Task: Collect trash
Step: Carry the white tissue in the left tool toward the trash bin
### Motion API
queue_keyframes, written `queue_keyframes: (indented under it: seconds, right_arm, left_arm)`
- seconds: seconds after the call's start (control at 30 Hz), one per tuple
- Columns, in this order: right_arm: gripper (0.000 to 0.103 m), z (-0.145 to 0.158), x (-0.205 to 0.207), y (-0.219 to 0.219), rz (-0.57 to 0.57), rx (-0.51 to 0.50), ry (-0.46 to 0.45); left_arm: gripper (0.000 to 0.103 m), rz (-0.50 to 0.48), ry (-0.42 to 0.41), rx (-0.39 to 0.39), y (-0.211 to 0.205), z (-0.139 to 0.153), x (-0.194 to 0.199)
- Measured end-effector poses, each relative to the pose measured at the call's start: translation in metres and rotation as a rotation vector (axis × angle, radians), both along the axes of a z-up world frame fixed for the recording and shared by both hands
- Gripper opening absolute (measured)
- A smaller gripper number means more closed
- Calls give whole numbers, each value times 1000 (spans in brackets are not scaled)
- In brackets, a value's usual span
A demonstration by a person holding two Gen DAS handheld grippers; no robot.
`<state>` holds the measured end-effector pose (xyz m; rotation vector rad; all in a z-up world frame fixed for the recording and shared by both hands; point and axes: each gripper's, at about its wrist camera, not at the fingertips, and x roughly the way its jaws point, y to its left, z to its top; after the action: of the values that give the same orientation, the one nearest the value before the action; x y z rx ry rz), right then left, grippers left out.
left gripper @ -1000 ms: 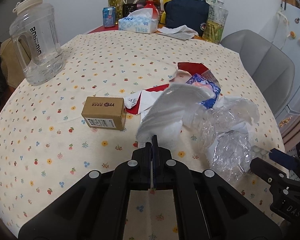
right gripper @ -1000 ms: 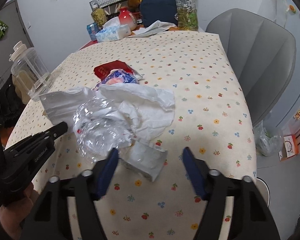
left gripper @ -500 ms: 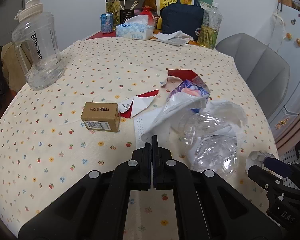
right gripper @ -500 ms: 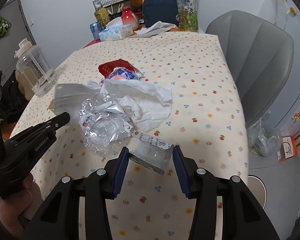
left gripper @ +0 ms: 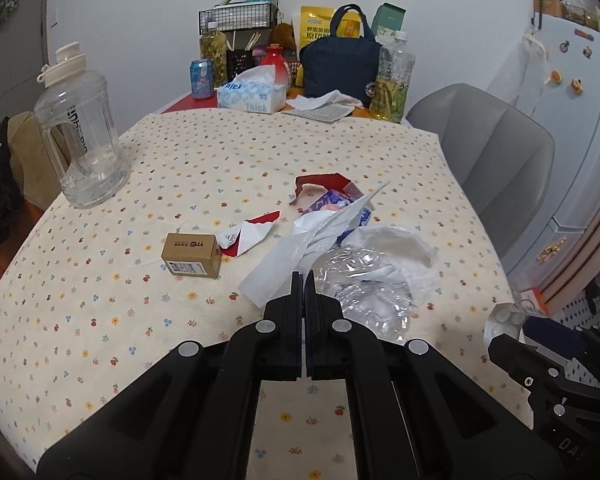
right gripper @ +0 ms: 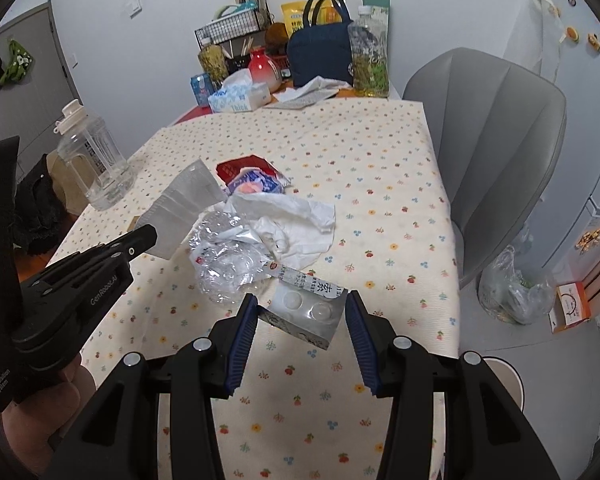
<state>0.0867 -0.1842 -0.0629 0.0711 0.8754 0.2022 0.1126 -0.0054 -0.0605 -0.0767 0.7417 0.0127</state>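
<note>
We've the left gripper (left gripper: 304, 280) clamped on a mask (left gripper: 284, 264), the right gripper (right gripper: 302, 316) on a blister pack (right gripper: 306, 316); that edgewise pinch could slip.

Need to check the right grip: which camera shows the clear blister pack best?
Right wrist view: the clear blister pack sits centred between the right gripper pads, both bubbles visible. Left wrist view catches only its crumpled edge at the far right.
</note>
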Motion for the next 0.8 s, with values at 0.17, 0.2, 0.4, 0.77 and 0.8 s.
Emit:
queue_keyframes:
  seconds: [0.17,0.2,0.4,0.77,0.8]
  right_arm:
    - [45,14,-13,0,5,4,-29]
    - [45,17,-16,0,5,5,-36]
    - [45,35,-32,-5,-7,5,-75]
    - [45,52,-53,-37,-83,-9,-112]
    - [45,53,-55,-44,-97,-10,-114]
  left_arm:
    - [2,-11,-18,0,-5,9,-10]
    - [2,-14,-22,-1,-6,11,-12]
    - [2,-32,-49,-3,-14,24,-21]
    - [2,-132,-75,-6,-58,35,-27]
    - [2,-140,-75,-6,-63,35,-27]
